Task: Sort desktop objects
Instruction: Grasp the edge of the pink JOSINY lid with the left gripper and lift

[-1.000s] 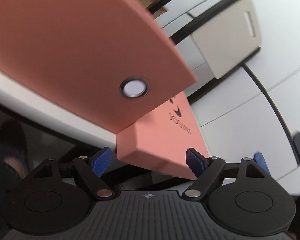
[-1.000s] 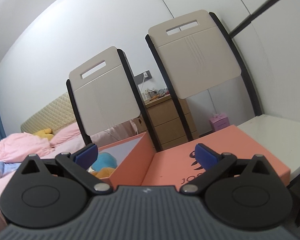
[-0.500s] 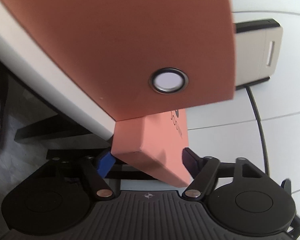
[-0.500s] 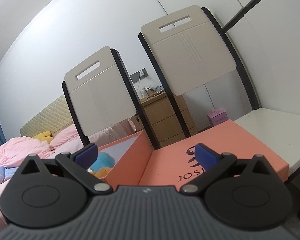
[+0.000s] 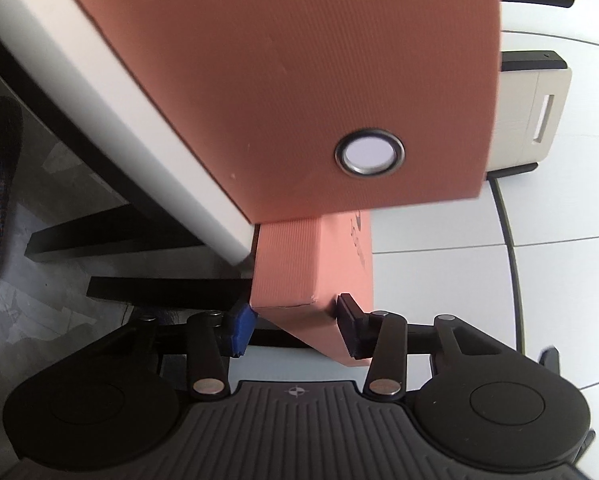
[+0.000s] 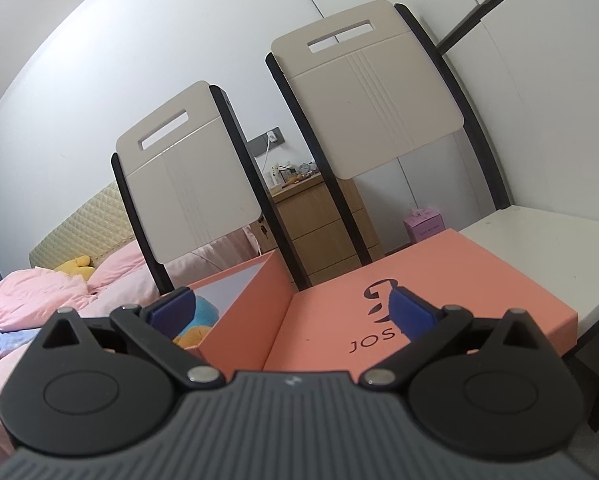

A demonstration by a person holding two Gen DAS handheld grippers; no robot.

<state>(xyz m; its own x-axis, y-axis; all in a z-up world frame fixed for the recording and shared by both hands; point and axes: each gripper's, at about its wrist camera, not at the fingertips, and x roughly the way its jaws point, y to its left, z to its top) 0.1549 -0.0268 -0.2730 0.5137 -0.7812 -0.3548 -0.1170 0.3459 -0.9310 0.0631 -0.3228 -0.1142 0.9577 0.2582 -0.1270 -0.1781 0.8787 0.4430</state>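
**Left gripper on the lid corner, box not yet closed**

You had the left gripper set around the near corner of the salmon lid, low in the centre of the left wrist frame. Its blue pads stood just at the lid's two faces — touching or a hair off, I could not tell, so a firm grip was not certain. Above it, filling the upper half of that frame, was the side of the salmon box with its metal eyelet, resting on the white desk whose edge ran down from the upper left.

In the right wrist frame your right gripper hung with fingers spread and nothing between them, low in the centre. Beyond it the lid lay flat at centre right, and the open box sat left of it with a blue and yellow plush toy inside.

By my judgement you were at the closing step — toy stowed, lid off. The next move called for a sure pinch on that corner, then a lift and swing over the box, with the right gripper free to steady the far edge.
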